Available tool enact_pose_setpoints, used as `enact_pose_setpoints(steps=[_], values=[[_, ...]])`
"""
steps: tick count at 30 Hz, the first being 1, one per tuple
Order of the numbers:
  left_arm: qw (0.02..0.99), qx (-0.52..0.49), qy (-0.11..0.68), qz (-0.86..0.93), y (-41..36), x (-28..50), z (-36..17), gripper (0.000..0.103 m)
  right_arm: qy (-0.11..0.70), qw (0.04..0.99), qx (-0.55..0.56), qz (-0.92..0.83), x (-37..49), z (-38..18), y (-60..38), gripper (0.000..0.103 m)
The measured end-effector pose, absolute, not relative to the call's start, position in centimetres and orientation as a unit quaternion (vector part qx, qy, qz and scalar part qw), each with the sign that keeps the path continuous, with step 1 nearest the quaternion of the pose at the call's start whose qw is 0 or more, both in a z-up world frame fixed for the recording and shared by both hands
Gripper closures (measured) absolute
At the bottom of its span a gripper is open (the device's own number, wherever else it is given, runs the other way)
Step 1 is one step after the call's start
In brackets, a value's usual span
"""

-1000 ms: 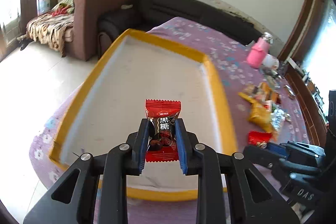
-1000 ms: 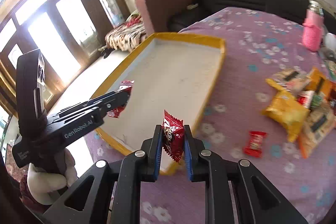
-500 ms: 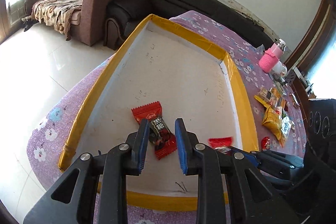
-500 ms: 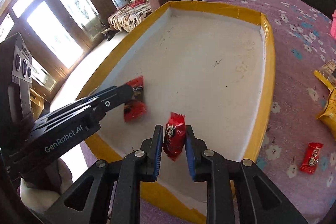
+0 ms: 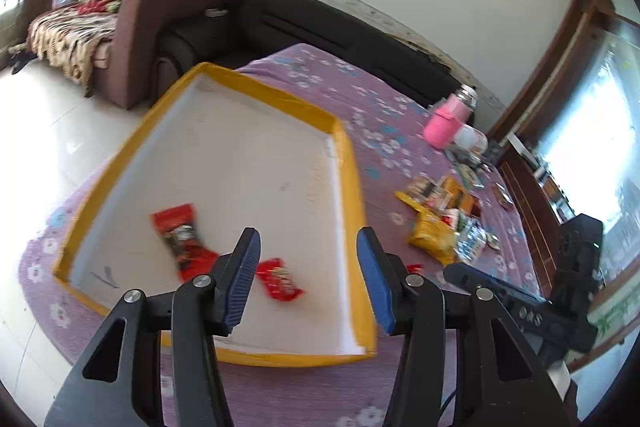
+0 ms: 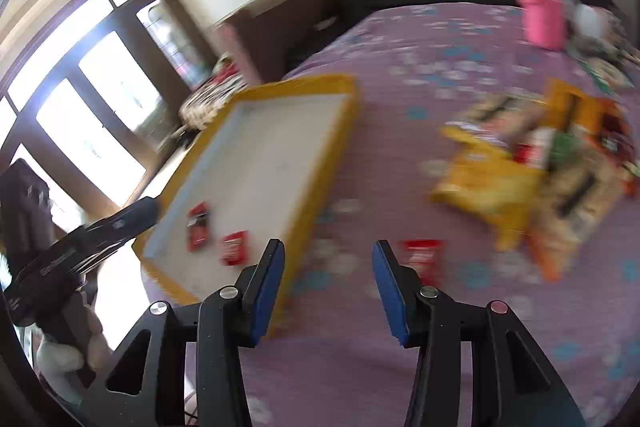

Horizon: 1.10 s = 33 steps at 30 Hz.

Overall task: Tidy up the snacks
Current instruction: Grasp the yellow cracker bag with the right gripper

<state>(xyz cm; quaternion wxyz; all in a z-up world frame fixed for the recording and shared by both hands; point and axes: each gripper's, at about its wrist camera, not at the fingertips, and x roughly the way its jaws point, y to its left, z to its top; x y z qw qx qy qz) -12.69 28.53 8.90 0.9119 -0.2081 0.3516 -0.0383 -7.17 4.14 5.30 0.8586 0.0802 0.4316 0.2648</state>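
Note:
A yellow-rimmed white tray (image 5: pixel 348 187) (image 6: pixel 320 163) lies on the purple flowered cloth. Two red candy packets lie loose on its near end: a longer one (image 5: pixel 180 239) (image 6: pixel 198 229) and a smaller one (image 5: pixel 280 281) (image 6: pixel 234 247). My left gripper (image 5: pixel 308 267) hangs over the tray's near end, its jaws opening with nothing between them. My right gripper (image 6: pixel 328 279) is above the cloth just right of the tray, jaws opening and empty. Another small red candy (image 6: pixel 422 255) lies on the cloth just beyond the right gripper. The right gripper's body (image 5: pixel 520 303) shows at the lower right of the left wrist view.
A heap of yellow and mixed snack bags (image 5: pixel 440 219) (image 6: pixel 532 155) lies on the cloth right of the tray. A pink bottle (image 5: pixel 446 119) (image 6: pixel 542 11) stands farther back. A black sofa (image 5: pixel 320 23) and a brown armchair (image 5: pixel 168 15) stand behind the table.
Both grippers let go of their red candies, which now lie in the tray. Both opened. The left drew back from the tray; the right swung right, off the tray and over the cloth.

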Motion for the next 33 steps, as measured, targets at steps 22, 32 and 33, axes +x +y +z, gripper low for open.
enact_pose_setpoints(steps=[22,32,33], values=[[0.897,-0.124,0.408,-0.115,18.8,-10.6,7.6,0.053,0.418,0.865,-0.146,0.237,0.3,1.5,3.8,0.027],[0.893,-0.107,0.417,-0.127,16.9,-10.3,7.1,0.053,0.445,0.863,-0.077,0.226,-1.3,0.8,1.9,0.054],[0.892,-0.104,0.419,-0.132,16.5,-10.3,7.0,0.053,0.440,0.867,-0.065,0.225,-1.7,1.3,1.2,0.054]])
